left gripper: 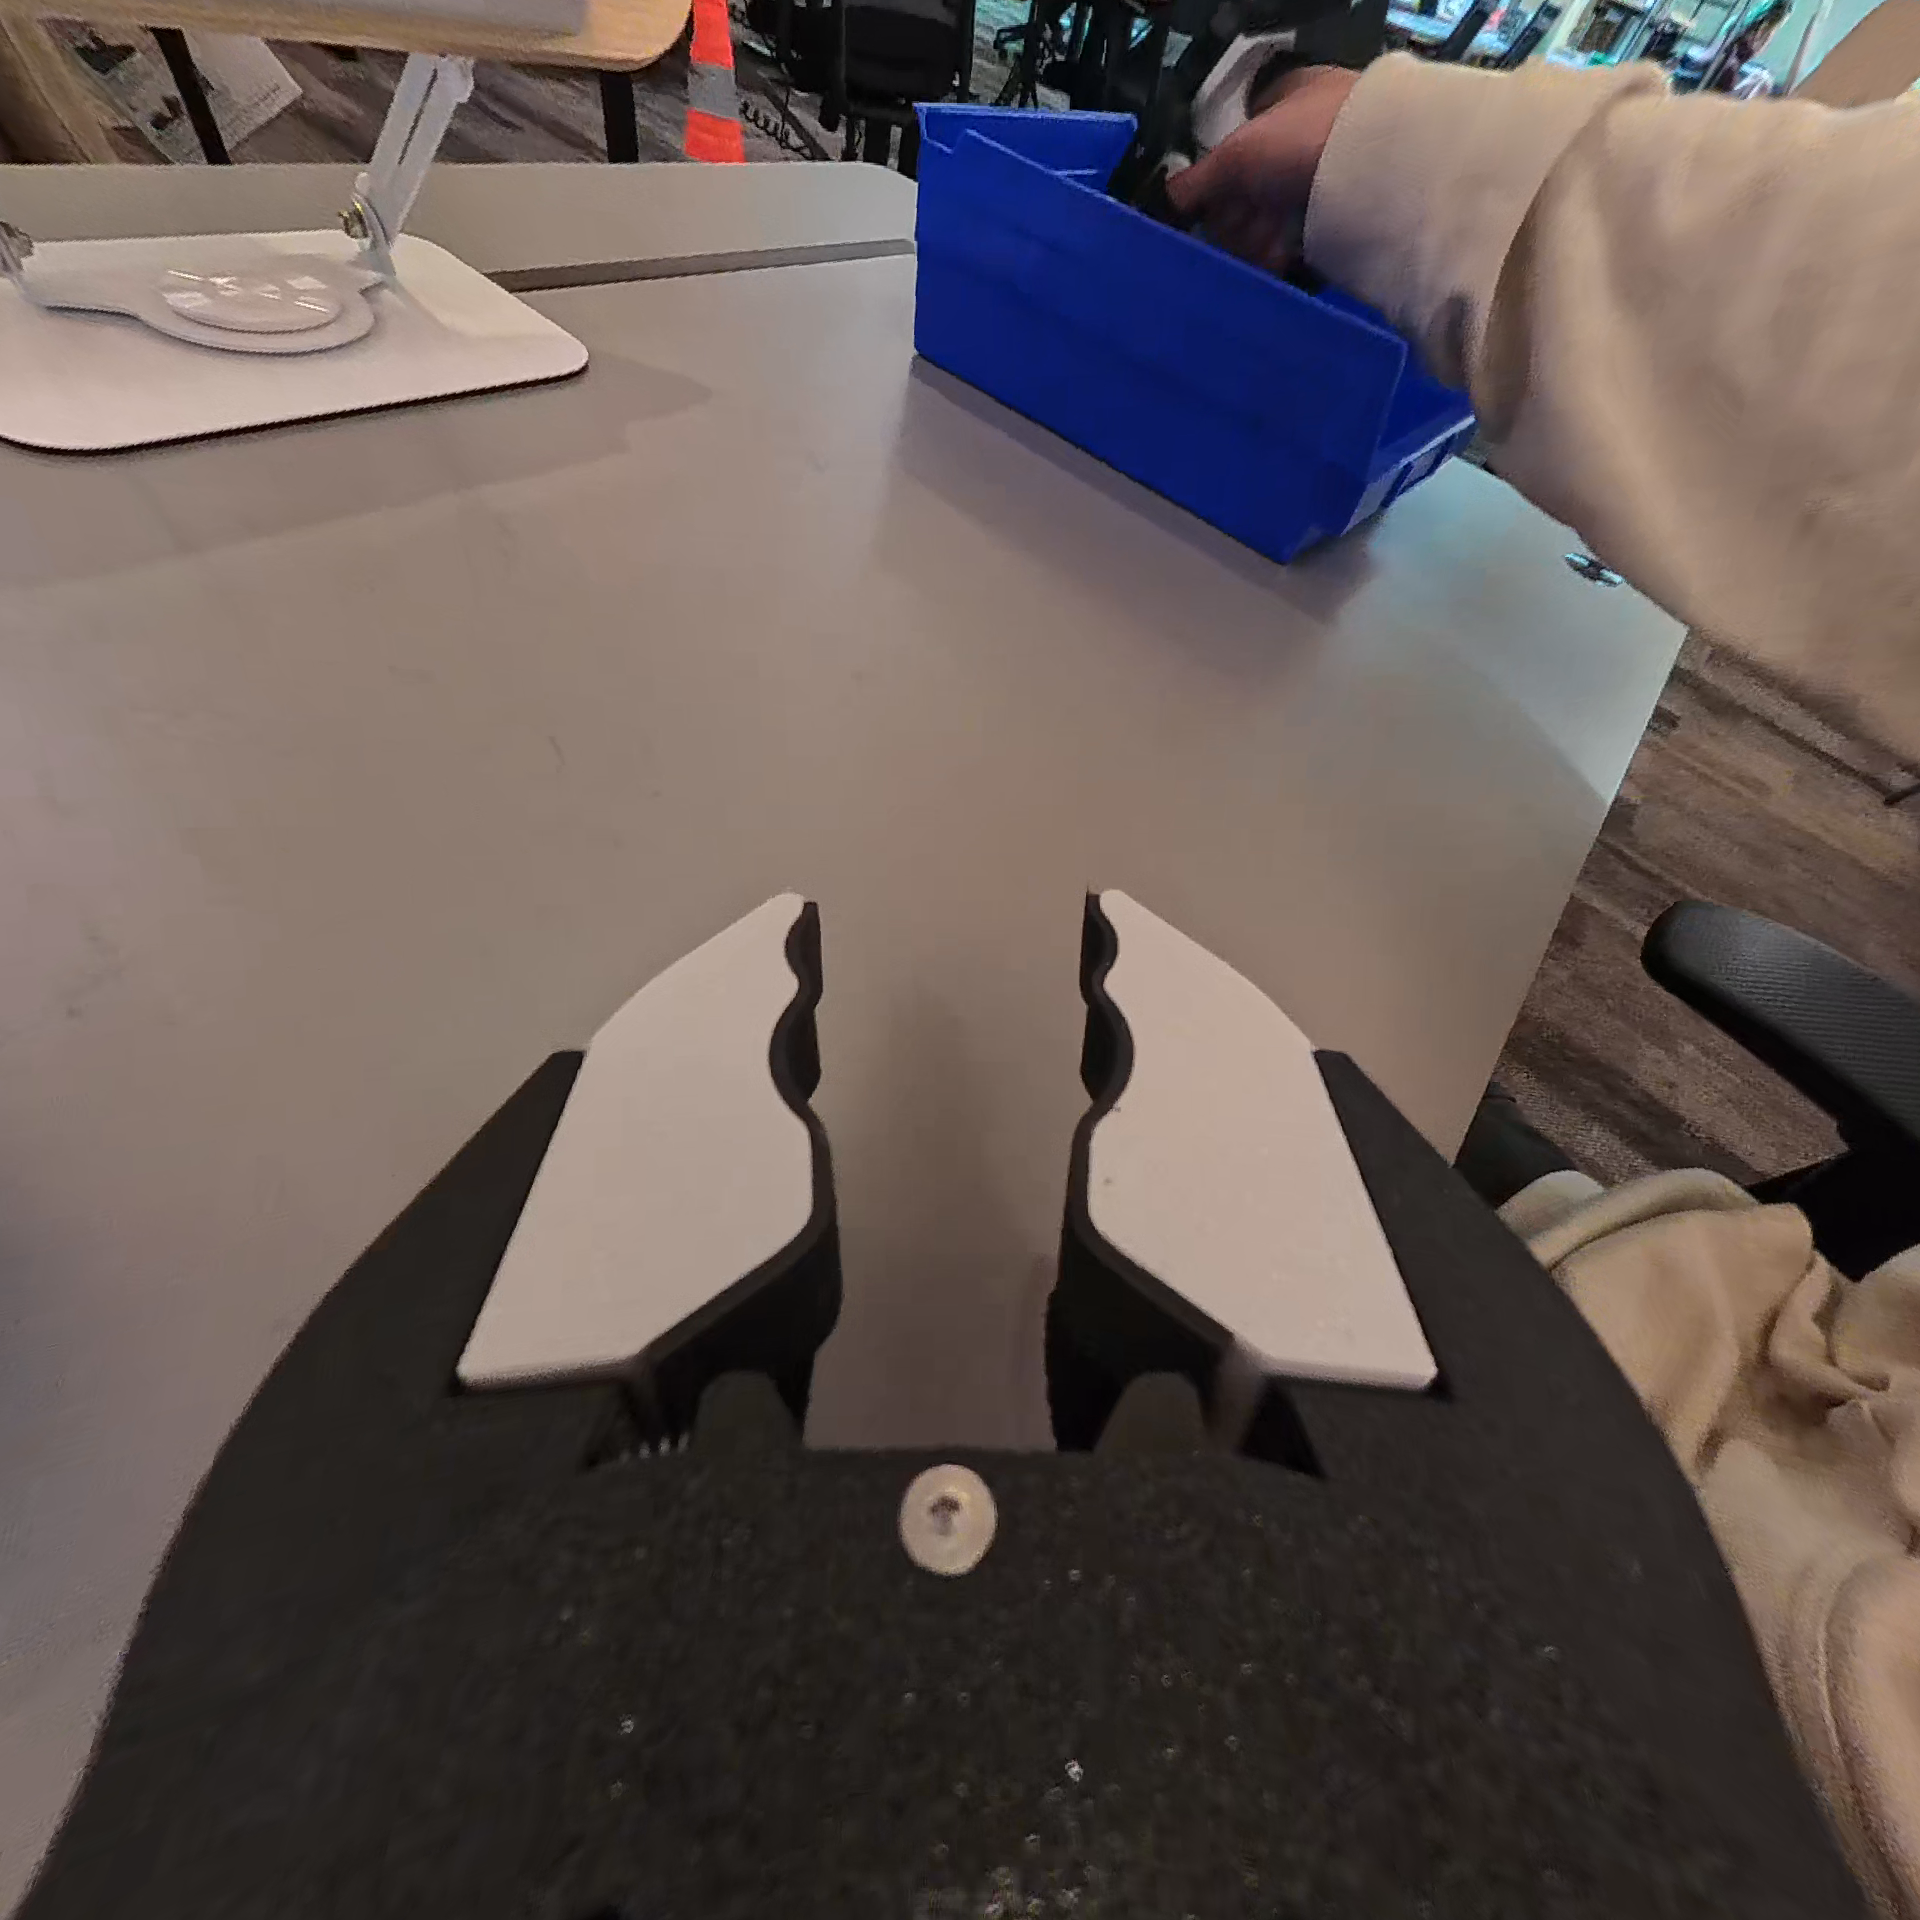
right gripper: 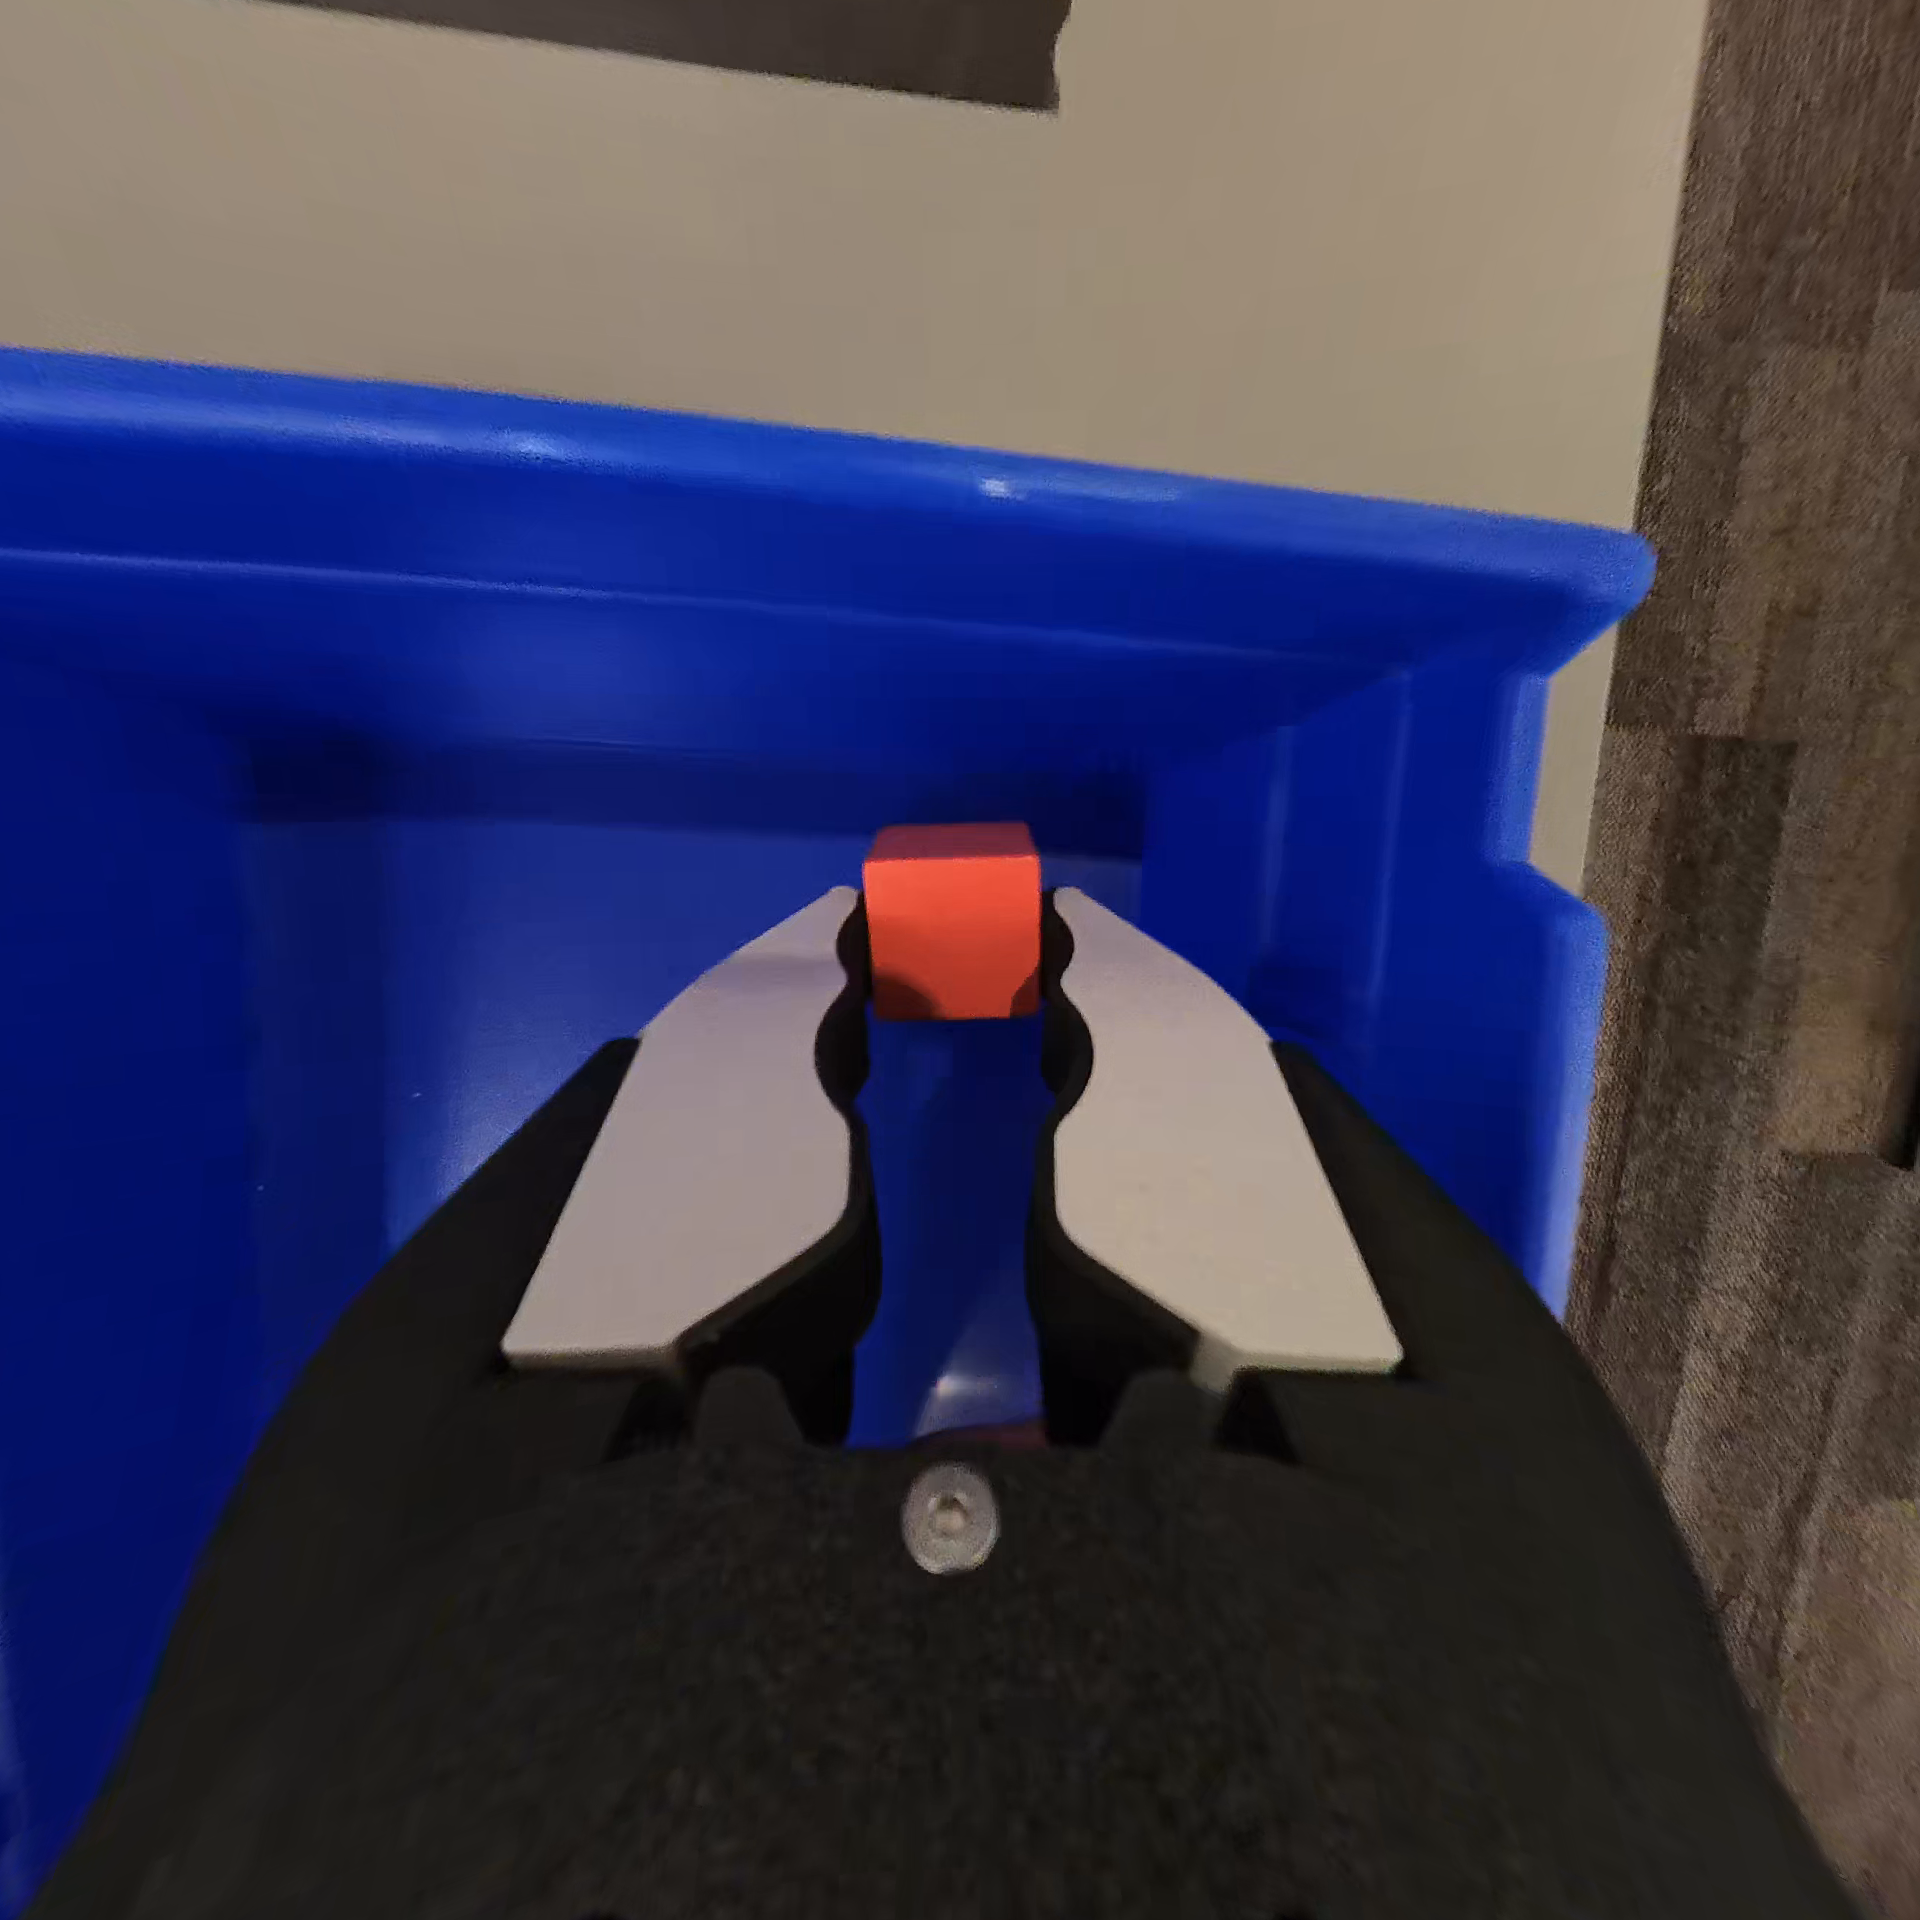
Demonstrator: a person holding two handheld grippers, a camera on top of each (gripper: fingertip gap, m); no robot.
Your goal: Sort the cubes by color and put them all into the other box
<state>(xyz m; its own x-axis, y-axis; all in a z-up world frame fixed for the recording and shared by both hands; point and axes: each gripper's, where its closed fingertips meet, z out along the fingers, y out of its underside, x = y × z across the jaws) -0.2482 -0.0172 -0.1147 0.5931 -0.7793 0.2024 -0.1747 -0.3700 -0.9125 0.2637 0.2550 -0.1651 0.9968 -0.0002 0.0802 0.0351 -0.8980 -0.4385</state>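
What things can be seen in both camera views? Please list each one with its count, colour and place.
cube: one, orange-red, between the right gripper's fingertips, inside the bin
bin: one, blue, far right of the table
table: one, grey
stand: one, white, far left of the table
cone: one, orange, behind the table
chair: one, black, right of the table
sleeve: one, cream, reaching into the bin
left gripper: open, empty, over the table
right gripper: shut on the cube

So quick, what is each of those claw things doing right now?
Left gripper: open, empty, over the grey table.
Right gripper: closed on a red cube, inside the blue box.
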